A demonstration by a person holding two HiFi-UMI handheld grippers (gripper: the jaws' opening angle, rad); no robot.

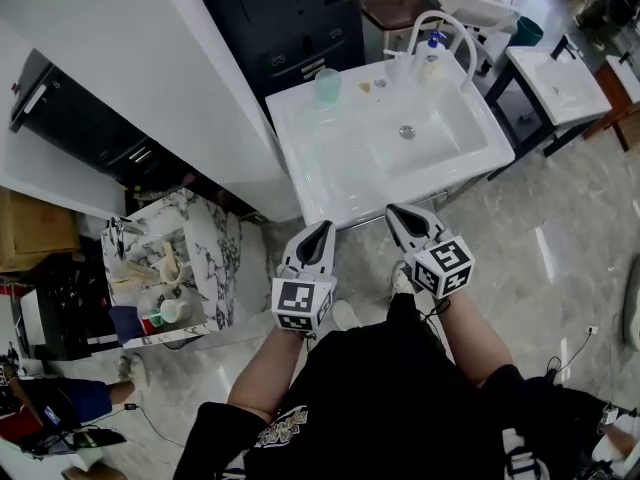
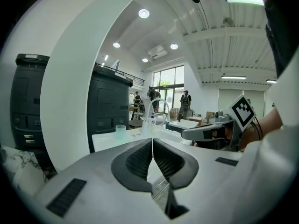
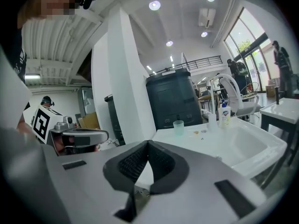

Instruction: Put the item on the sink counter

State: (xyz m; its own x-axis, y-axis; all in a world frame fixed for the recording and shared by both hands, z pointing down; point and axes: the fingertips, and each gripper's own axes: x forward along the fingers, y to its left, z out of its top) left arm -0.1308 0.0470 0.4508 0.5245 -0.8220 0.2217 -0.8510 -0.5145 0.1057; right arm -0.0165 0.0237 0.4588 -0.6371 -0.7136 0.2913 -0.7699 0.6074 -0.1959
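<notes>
Left hand-held gripper (image 1: 326, 226) and right hand-held gripper (image 1: 393, 210) hang side by side just before the sink (image 1: 440, 158), each with its jaws pressed together on nothing. A green cup (image 1: 327, 85) stands on the tabletop (image 1: 300, 133) at the sink's back left corner, well apart from both. A bottle (image 1: 432, 58) stands by the faucet (image 1: 445, 23). Which item is meant I cannot tell.
</notes>
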